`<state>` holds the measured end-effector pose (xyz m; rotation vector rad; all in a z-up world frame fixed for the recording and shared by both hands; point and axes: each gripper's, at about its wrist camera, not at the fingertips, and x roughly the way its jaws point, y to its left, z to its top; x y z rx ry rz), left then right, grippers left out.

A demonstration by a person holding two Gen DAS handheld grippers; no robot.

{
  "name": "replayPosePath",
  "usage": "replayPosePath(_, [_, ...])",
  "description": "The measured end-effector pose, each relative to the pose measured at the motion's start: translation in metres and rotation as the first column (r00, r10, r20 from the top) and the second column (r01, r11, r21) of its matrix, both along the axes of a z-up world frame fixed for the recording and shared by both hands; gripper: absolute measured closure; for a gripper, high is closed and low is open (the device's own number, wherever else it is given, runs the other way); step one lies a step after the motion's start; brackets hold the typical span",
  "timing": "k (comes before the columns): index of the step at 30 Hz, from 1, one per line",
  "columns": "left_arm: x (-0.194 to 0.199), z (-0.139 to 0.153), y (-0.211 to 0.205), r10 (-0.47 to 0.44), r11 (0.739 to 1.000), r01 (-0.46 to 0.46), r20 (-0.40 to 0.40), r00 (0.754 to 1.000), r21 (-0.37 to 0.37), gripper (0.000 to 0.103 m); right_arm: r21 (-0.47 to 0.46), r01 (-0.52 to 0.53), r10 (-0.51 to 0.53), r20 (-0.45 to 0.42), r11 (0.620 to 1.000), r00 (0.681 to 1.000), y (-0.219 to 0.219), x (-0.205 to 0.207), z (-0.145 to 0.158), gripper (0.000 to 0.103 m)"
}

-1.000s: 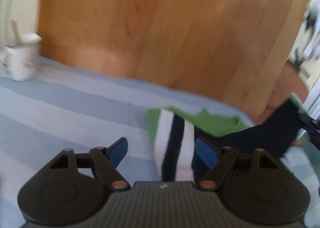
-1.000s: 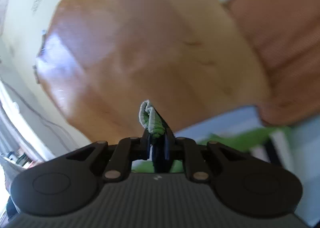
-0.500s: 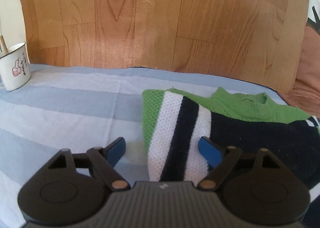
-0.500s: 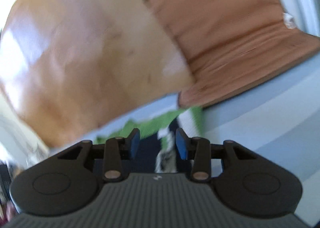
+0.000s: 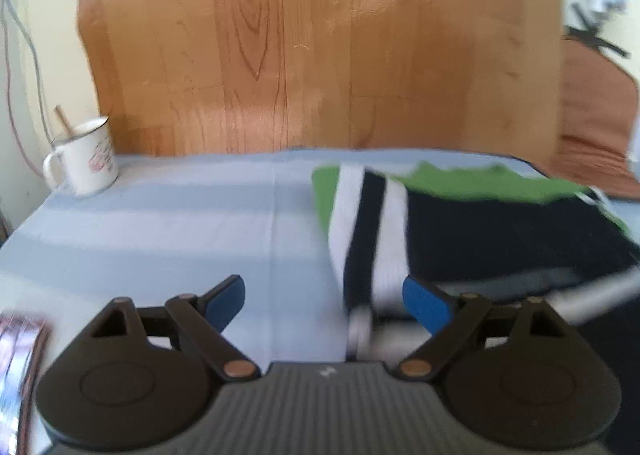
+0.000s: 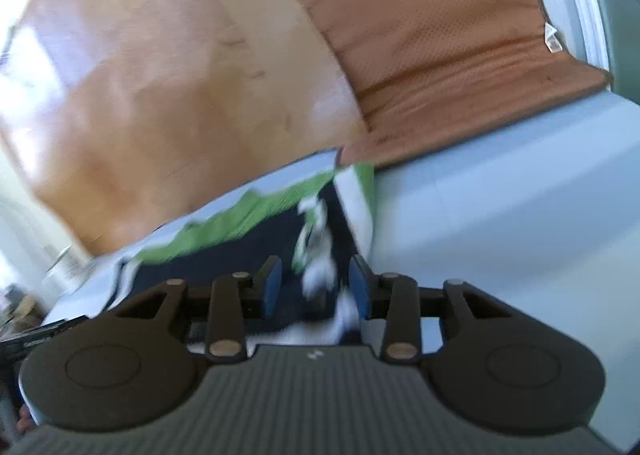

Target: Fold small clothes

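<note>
A small knit sweater (image 5: 472, 227), navy with green top and white stripes, lies on the blue striped cloth (image 5: 180, 223). A striped sleeve is folded across its left side. My left gripper (image 5: 324, 299) is open and empty, just in front of that sleeve's end. In the right wrist view the sweater (image 6: 240, 231) lies ahead and a striped cuff (image 6: 320, 255) sits between the blue pads. My right gripper (image 6: 314, 283) is open, with the cuff loose in the gap.
A white enamel mug (image 5: 86, 159) with a stick in it stands at the cloth's far left corner. A brown seat cushion (image 6: 452, 43) lies beyond the cloth on the right. Wood floor (image 5: 320, 47) lies past the far edge. A printed object (image 5: 16, 359) shows at the left edge.
My right gripper has opened and let go of the sweater cuff it held a second ago. The sweater has settled flat. My left gripper has stayed open and drawn back a little.
</note>
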<state>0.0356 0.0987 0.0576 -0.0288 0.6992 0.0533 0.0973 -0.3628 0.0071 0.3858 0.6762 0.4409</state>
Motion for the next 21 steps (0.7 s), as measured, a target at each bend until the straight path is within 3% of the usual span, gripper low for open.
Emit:
replayPosePath(7, [-0.136, -0.008, 0.005, -0.143, 0.984, 0.136, -0.057, 0.988, -0.112, 0.015, 0.076, -0.148, 0.158, -0.155, 0.986, 0.975, -0.036, -0.089, -0.018, 0.061])
replayPosePath(10, [-0.176, -0.014, -0.001, -0.140, 0.983, 0.131, -0.063, 0.988, -0.126, 0.016, 0.109, -0.147, 0.162, -0.144, 0.983, 0.976, -0.046, -0.123, -0.023, 0.063])
replayPosePath(12, [-0.195, -0.013, -0.006, -0.139, 0.986, 0.133, -0.060, 0.988, -0.100, 0.018, 0.125, -0.139, 0.156, -0.139, 0.982, 0.978, -0.050, -0.140, -0.022, 0.063])
replayPosePath(17, [-0.230, -0.007, 0.001, -0.152, 0.980, 0.144, -0.054, 0.987, -0.137, 0.018, 0.144, -0.101, 0.117, -0.111, 0.984, 0.987, -0.061, -0.177, -0.017, 0.064])
replayPosePath(21, [-0.249, -0.005, 0.015, -0.161, 0.957, 0.137, -0.076, 0.984, -0.255, 0.020, 0.129, -0.086, 0.101, -0.111, 0.988, 0.989, -0.072, -0.200, -0.016, 0.064])
